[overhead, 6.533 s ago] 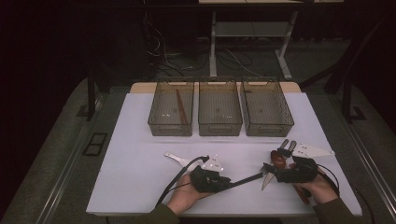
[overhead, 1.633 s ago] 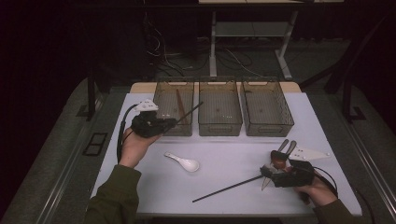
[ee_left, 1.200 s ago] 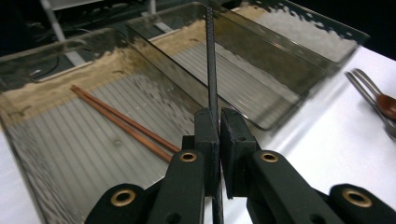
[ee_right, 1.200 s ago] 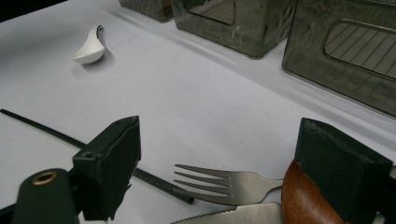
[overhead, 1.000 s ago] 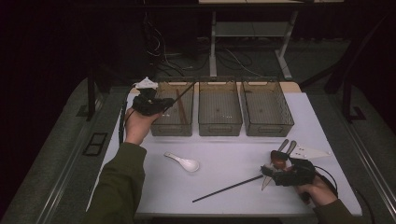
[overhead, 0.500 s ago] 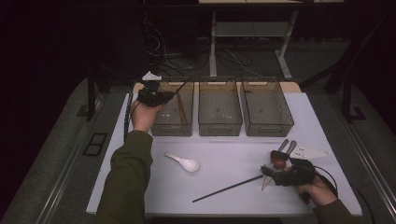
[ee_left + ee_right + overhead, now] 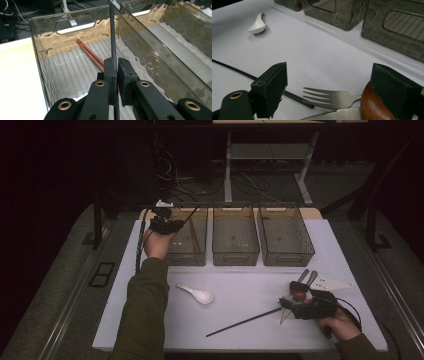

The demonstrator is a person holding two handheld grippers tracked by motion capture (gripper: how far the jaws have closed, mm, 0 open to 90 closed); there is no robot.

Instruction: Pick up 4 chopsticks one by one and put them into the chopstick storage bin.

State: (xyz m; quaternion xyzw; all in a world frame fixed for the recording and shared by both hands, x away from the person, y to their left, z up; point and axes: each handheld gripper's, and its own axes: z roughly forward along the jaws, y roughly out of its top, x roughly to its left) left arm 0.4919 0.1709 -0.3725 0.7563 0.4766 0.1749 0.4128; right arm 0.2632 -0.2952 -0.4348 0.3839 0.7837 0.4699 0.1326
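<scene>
Black chopsticks (image 7: 113, 37): two; brown chopsticks (image 7: 90, 54): two; bins (image 7: 235, 236): three

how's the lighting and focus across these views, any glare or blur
High view: dim, dark surroundings, only the table lit. Left gripper view: sharp black chopstick, wavy glare on the bin wall. Right gripper view: near jaws soft, fork crisp.
</scene>
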